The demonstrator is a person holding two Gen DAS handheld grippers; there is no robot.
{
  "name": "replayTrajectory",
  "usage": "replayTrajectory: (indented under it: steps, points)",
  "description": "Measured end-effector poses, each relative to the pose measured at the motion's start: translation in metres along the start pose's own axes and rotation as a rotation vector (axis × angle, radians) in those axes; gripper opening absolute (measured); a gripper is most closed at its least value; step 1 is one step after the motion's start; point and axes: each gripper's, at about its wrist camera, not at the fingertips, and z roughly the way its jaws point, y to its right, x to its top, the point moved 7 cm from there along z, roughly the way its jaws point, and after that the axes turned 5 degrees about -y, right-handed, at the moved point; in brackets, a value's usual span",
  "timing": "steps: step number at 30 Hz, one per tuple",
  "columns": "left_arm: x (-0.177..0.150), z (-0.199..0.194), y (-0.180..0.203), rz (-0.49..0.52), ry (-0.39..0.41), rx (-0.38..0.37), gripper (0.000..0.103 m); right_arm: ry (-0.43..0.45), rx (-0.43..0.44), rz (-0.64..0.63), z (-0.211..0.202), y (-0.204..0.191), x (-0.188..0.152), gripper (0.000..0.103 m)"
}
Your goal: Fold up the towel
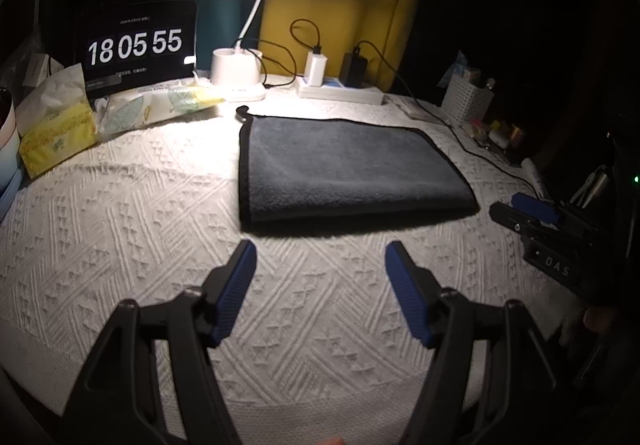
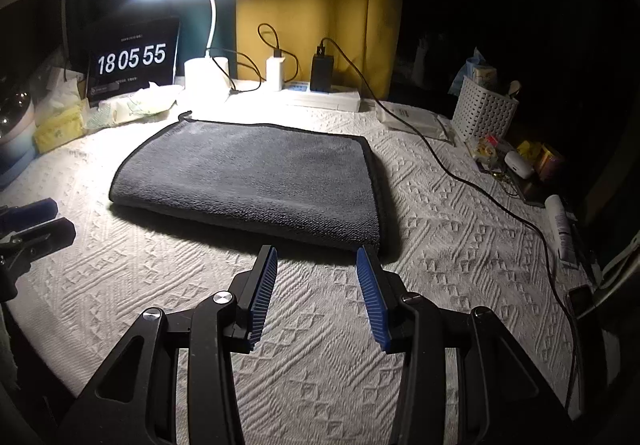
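A grey towel (image 1: 344, 165) with black trim lies folded flat on the white textured tablecloth (image 1: 140, 229); it also shows in the right wrist view (image 2: 256, 181). My left gripper (image 1: 320, 253) is open and empty, just short of the towel's near edge. My right gripper (image 2: 318, 255) is open and empty, its fingertips close to the towel's near right corner. The right gripper also shows at the right of the left wrist view (image 1: 532, 213), and the left gripper at the left of the right wrist view (image 2: 36, 221).
A lit desk lamp (image 1: 240, 73), a clock screen (image 1: 136, 45), tissue packs (image 1: 56, 137), a power strip with chargers (image 1: 340, 89) and a white basket (image 1: 466, 97) line the back. A black cable (image 2: 480, 189) runs along the right side, next to small items.
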Motion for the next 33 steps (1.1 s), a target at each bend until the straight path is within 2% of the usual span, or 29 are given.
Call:
replayTrajectory:
  steps: [19, 33]
  points:
    - [-0.02, -0.033, 0.019, 0.03, 0.05, -0.039, 0.068, 0.055, 0.003, 0.016, -0.046, -0.003, -0.019, 0.044]
    - [-0.038, -0.066, 0.027, 0.067, 0.097, -0.052, 0.068, 0.133, -0.006, 0.034, -0.094, -0.005, -0.035, 0.044]
